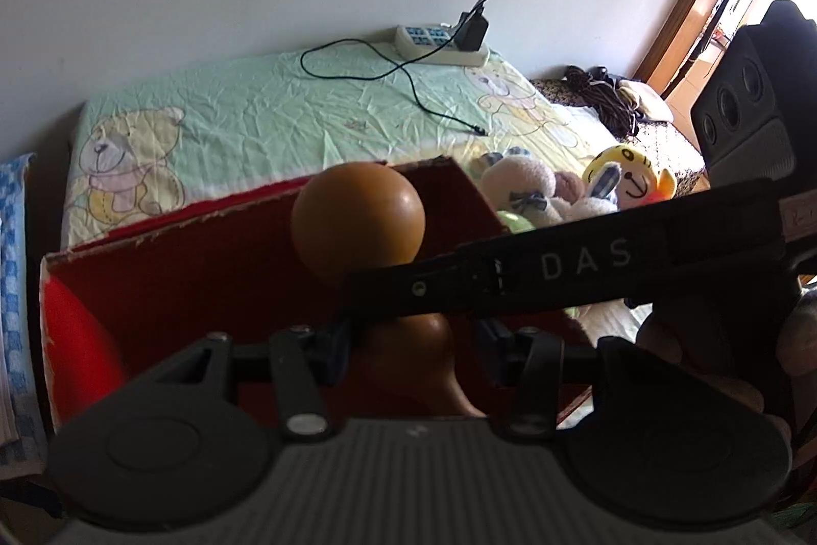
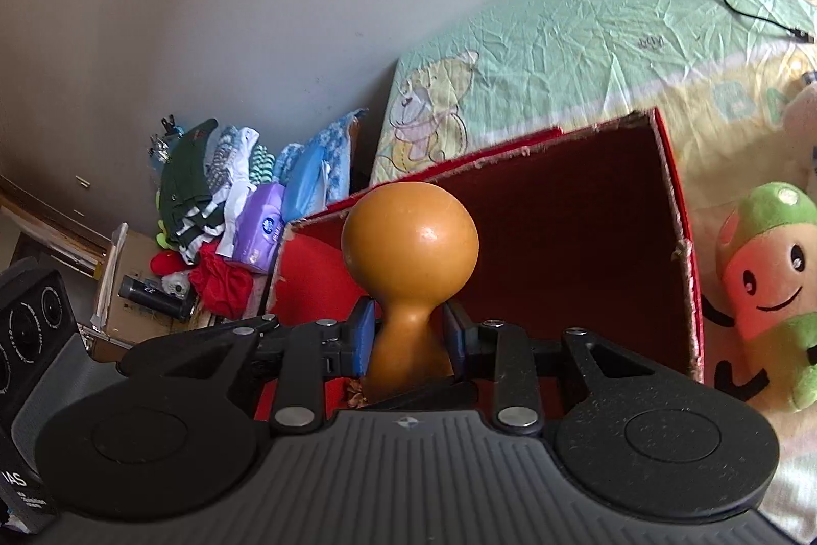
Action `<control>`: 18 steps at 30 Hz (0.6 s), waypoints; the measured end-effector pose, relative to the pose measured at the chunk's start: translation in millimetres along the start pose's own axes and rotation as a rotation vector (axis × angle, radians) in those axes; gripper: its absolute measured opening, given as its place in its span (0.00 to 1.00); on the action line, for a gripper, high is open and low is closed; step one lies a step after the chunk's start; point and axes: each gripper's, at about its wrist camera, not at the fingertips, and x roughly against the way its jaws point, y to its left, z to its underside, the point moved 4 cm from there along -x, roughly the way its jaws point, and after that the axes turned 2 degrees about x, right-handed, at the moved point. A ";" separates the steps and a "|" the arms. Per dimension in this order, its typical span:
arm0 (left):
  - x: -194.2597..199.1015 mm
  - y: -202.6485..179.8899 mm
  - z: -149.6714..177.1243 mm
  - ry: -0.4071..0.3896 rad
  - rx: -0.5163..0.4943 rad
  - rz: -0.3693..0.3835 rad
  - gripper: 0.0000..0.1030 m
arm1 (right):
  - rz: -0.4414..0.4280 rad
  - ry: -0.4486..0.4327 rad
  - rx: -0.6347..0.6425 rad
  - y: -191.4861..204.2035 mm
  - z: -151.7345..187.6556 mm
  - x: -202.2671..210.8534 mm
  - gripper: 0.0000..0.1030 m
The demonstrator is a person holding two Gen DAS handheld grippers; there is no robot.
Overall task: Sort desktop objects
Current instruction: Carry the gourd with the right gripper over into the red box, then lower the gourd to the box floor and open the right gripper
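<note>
- The black bar of the right gripper [image 2: 408, 340], crossing the left wrist view, reads "DAS" in pale letters; in the right wrist view the black body of the left gripper [image 1: 413, 340] at the near left edge shows "IAS", partly cut off.
- The sheet [image 1: 286, 121] shows pale letters "BA" beside the box in the right wrist view.
- One gourd [image 2: 408, 249]: glossy orange-brown, round bulb on top, narrow waist, wider base below.
- The gourd stands upright over the open red box [image 2: 587, 228], in front of its dark red inner wall.
- The right gripper's blue pads [image 2: 365, 335] press the gourd's waist from both sides.
- The left gripper's jaws flank the gourd's lower bulb at a narrow gap; contact cannot be told.
- One power strip [image 1: 439, 44] lies at the far edge of the sheet with one black plug in it.
- Plush toys lie right of the box, including a green-capped one [image 2: 771, 289] and a yellow one [image 1: 628, 177].
</note>
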 end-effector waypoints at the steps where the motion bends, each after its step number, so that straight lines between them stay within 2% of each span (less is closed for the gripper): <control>1: -6.5 4.7 2.4 0.021 0.003 -0.004 0.49 | 0.009 0.015 -0.005 -1.5 1.5 -7.5 0.31; 7: -41.3 30.0 18.6 0.190 -0.003 -0.057 0.49 | 0.045 0.141 -0.081 -10.0 9.8 -52.4 0.31; 10: -55.4 37.3 23.5 0.254 -0.016 -0.080 0.49 | 0.075 0.177 -0.079 -8.4 10.9 -63.9 0.31; 14: -68.5 48.0 25.3 0.325 0.015 -0.081 0.47 | 0.140 0.225 -0.082 -15.1 13.0 -77.1 0.31; 18: -76.8 57.1 26.9 0.380 0.046 -0.068 0.50 | 0.173 0.262 -0.097 -21.5 18.7 -86.7 0.31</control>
